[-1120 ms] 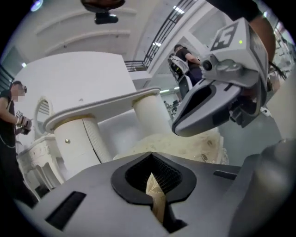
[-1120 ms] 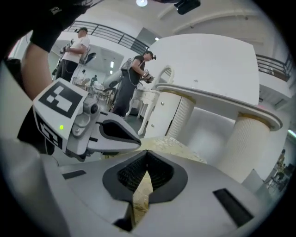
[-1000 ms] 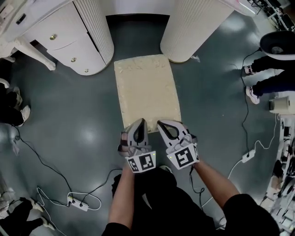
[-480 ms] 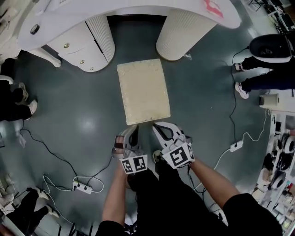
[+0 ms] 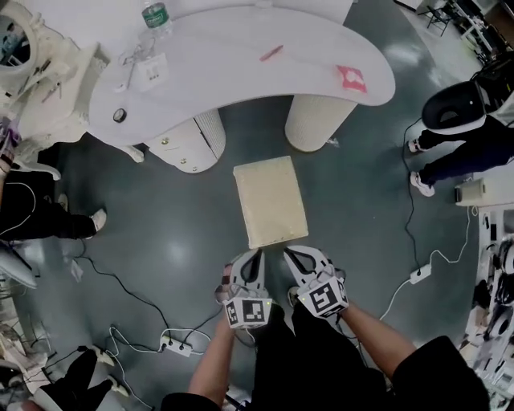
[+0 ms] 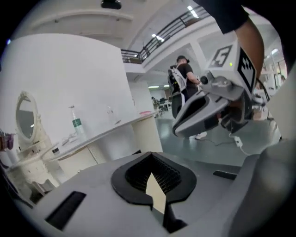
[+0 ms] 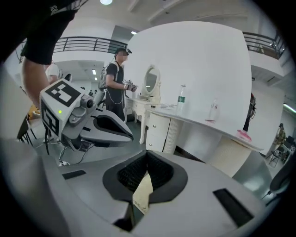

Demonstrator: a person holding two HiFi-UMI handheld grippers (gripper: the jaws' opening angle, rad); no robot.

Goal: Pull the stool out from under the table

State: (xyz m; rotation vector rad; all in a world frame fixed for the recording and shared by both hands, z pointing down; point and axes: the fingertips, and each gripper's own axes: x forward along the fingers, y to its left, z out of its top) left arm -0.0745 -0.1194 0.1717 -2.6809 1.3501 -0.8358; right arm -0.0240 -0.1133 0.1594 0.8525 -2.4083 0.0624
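The stool [image 5: 271, 201], a beige rectangular cushion, stands on the grey floor fully out in front of the white curved table [image 5: 241, 56]. My left gripper [image 5: 255, 256] and right gripper [image 5: 291, 254] hover side by side just short of the stool's near edge, tips pointing at it. Both are shut with nothing between the jaws. In the left gripper view a beige sliver of the stool [image 6: 156, 193] shows past the shut jaws. The right gripper view shows a similar sliver of the stool [image 7: 142, 195]. Each gripper view also shows the other gripper beside it.
The table rests on a ribbed pedestal [image 5: 320, 120] and a drawer unit [image 5: 185, 144]; on top are a water bottle [image 5: 155, 16] and a pink item [image 5: 352, 78]. Cables and power strips [image 5: 178, 345] [image 5: 419, 274] lie on the floor. People stand at the right [image 5: 450, 120] and left [image 5: 40, 217].
The head view has risen and pulled back, so the whole tabletop now shows. The stool stands farther out from the table. The gripper tips, earlier over its near edge, now sit just off it.
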